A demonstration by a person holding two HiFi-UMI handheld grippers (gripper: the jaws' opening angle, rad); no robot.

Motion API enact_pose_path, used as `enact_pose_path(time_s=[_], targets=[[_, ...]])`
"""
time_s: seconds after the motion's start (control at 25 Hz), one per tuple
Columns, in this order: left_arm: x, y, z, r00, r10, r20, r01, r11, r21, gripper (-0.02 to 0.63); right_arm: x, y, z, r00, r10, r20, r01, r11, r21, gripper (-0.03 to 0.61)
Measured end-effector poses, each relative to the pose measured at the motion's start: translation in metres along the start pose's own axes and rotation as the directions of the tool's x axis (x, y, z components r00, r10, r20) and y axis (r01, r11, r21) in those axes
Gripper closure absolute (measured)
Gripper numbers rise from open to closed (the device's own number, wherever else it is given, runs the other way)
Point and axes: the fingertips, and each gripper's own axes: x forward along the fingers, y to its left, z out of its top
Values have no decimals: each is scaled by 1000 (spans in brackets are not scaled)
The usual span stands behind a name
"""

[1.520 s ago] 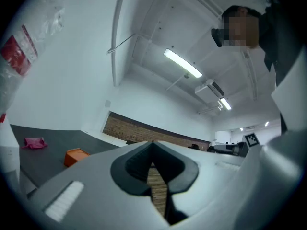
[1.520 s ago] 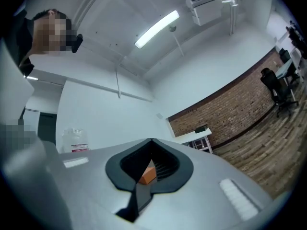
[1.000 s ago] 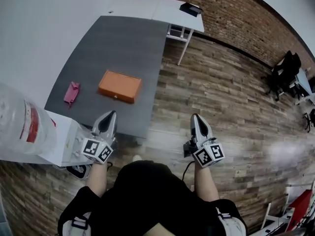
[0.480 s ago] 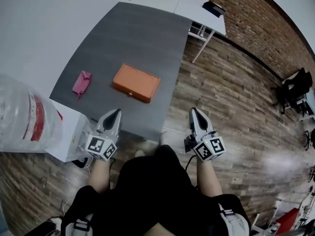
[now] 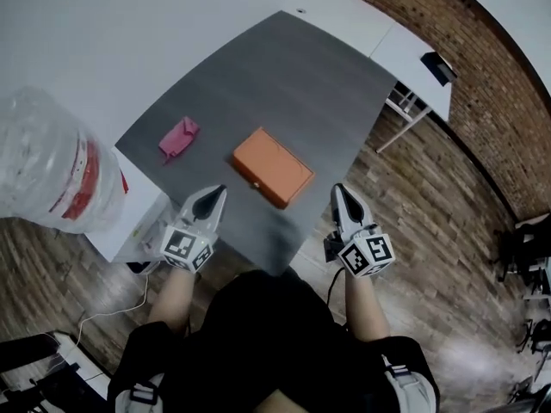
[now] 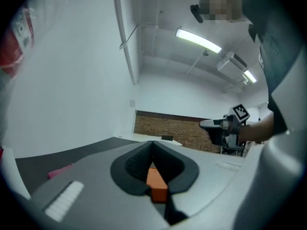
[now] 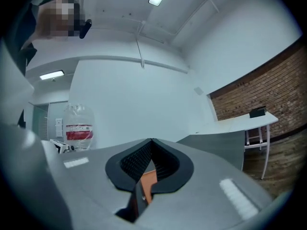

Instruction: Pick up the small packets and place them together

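Note:
A pink small packet lies near the left edge of the dark grey table, and it also shows low at the left in the left gripper view. An orange box lies near the table's front edge, between my two grippers. My left gripper hangs over the front edge, just left of the box, shut and empty. My right gripper is level with it beyond the table's right corner, also shut and empty. Each gripper view shows the orange box through the slit below its closed jaws.
A large clear water bottle with a red label stands on a white unit left of the table. A white table with a black object adjoins at the far right, by a brick wall. Wooden floor lies to the right.
The table, box and pink packet have swung right and nearer in the head view. Both grippers have stayed shut and now sit at the table's front edge on either side of the box.

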Motion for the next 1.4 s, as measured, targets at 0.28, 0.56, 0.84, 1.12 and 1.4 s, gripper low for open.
enact_pose_path(time_s=[0.28,0.56,0.84,1.12,1.4], targets=[[20,-1,-20,996,77,-47,-79,996,-42,614,50,-22,-24,990,105,-99,-106,994,-6,577],[40,-4,-66,980,88,-181,-95,995,-32,614,75,-51,-68,959,105,-263,-136,985,-105,575],[65,17,-123,936,138,-324,-163,985,-49,612,84,-70,-119,925,47,-377,-79,995,-69,538],[72,10,-193,837,77,-541,-76,997,25,527,89,-75,-134,916,31,-400,-57,997,-54,538],[83,-3,-229,751,11,-660,37,998,59,425,86,-78,-143,911,8,-413,-24,999,-32,538]])
